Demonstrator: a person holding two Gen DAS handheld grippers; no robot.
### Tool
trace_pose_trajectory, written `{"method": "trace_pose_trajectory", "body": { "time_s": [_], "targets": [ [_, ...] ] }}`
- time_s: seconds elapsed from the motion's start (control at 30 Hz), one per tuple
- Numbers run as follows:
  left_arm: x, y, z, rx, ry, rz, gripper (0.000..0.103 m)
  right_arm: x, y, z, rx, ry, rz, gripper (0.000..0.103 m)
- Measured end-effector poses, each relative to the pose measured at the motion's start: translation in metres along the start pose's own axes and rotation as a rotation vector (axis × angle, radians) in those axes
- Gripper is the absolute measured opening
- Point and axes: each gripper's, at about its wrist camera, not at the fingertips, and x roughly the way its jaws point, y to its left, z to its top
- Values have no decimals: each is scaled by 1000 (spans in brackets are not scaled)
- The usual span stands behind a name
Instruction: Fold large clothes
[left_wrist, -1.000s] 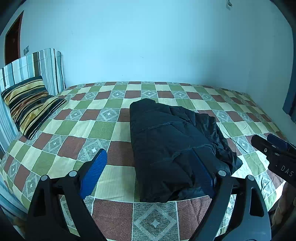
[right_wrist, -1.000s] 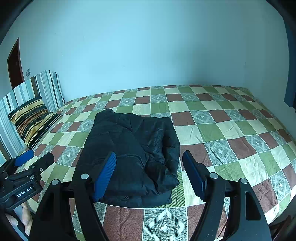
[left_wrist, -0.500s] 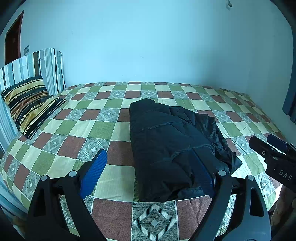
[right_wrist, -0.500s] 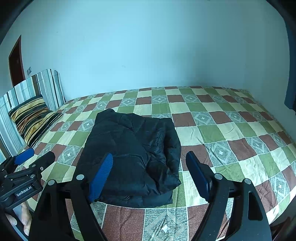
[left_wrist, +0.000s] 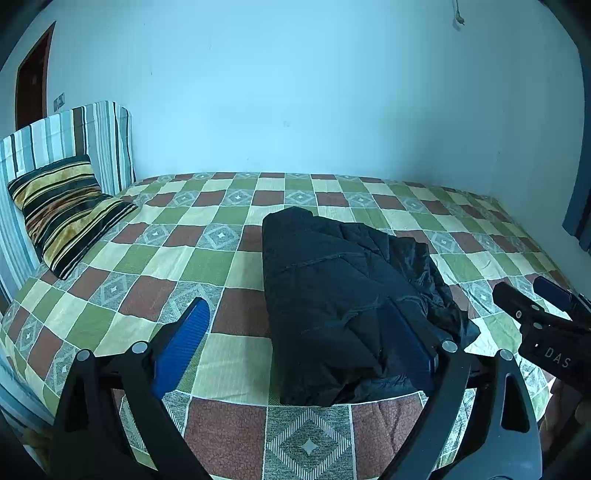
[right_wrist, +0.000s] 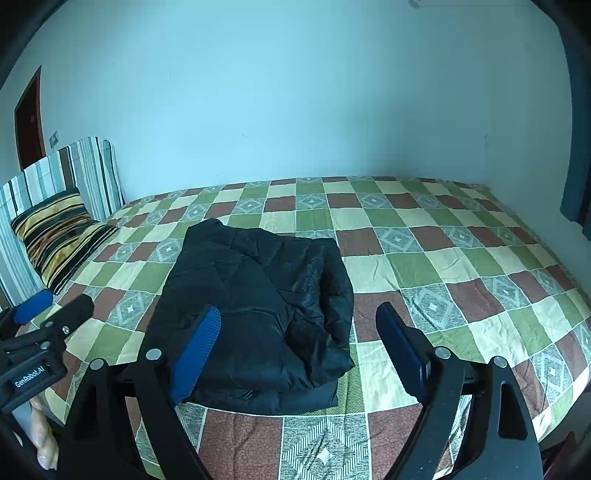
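the black jacket (left_wrist: 343, 302) lies folded on the bed (left_wrist: 229, 266) just ahead of you, its long side running away from you — your left tongs (left_wrist: 295, 339) and right tongs (right_wrist: 303, 343), both just opened wide and empty, hang at its near end, about equally close.

The left gripper (left_wrist: 295, 339) and the right gripper (right_wrist: 299, 343) look alike: black angular arms with silver screws and ribbed blue pads (right_wrist: 195, 354). White lettering reads "DAS" on the right one's body, "GenRobot.AI" on the left's.
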Motion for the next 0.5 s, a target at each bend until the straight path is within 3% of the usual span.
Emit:
{"method": "trace_pose_trajectory", "body": {
  "time_s": [0.5],
  "targets": [
    [-16,-1,-2,24,-47,24,100,-9,4,-4,-12,-14,0,85]
  ]
}}
